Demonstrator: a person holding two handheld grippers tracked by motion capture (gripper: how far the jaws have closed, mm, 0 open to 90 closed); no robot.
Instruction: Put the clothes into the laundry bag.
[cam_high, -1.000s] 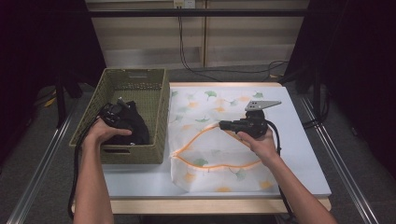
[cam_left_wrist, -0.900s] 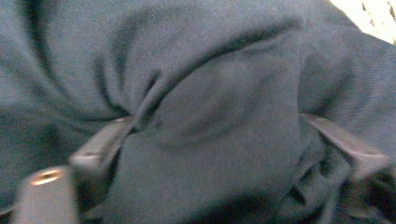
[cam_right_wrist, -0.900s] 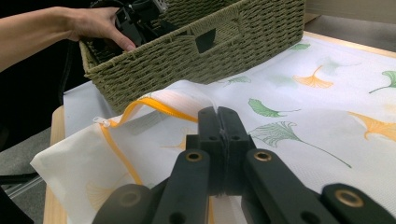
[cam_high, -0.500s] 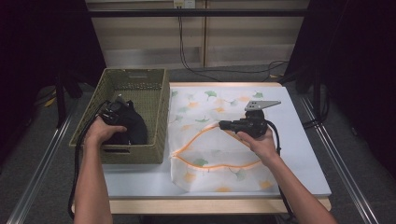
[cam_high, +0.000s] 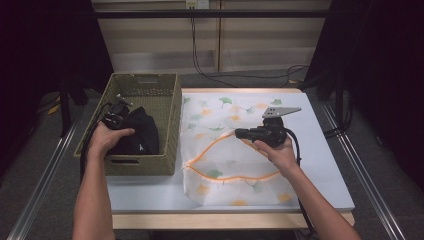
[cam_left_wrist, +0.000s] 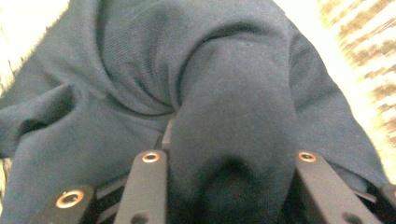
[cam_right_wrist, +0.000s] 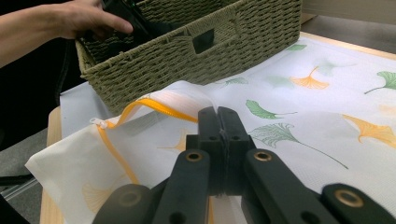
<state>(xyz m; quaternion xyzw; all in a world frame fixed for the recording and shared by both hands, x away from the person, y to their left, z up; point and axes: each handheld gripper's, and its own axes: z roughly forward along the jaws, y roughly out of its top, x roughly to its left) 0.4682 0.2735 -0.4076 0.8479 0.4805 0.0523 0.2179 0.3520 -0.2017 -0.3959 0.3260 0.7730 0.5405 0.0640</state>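
My left hand is down in the olive-green woven rectangular basket, which sits on the left part of the pale table, just beside the bag. The left gripper is pushed into the dark navy cloth garment bunched at the near end of the basket. In the left gripper view a thick fold of that navy cloth bulges up between my two black jaws, which stand apart w/ the fabric packed in the gap — so they're pinching the garment.

My right hand holds the right gripper over the white mesh laundry bag w/ green and orange ginkgo-leaf print, spread flat across the middle of the table. Its orange zipper is undone, the opening forming a long loop toward the basket side. In the right gripper view my jaws are pressed together on the upper lip of the bag's mouth, approx. at the orange zipper edge, lifting it a bit off the layer below. The basket wall shows right behind, my left hand at its rim.
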